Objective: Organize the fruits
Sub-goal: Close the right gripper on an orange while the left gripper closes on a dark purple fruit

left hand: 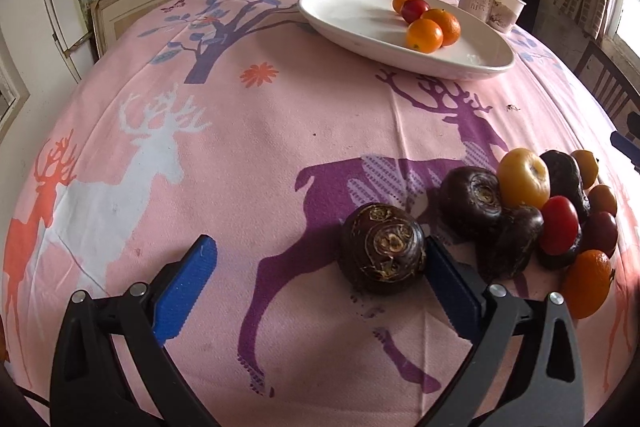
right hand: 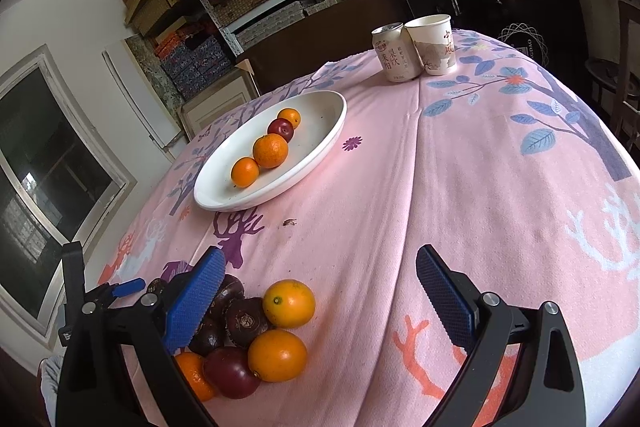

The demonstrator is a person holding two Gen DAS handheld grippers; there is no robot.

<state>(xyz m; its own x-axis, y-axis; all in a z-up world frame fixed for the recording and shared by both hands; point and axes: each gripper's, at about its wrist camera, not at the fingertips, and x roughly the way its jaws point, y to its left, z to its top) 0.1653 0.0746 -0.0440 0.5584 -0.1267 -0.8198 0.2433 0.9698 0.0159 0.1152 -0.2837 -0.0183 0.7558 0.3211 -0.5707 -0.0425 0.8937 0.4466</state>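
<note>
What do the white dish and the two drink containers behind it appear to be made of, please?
The dish looks like glazed ceramic: glossy white, thick rolled rim, though melamine is possible. The can seems to be thin metal, with a pull-tab top. The cup looks like matte printed paper with a rolled lip.

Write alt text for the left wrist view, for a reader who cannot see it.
The open left gripper hangs low over a pink deer-print tablecloth, a dark brown water chestnut against its right finger. More chestnuts, oranges and red fruits are heaped at right; farther back, a white oval plate holds three oranges and one red fruit.
</note>
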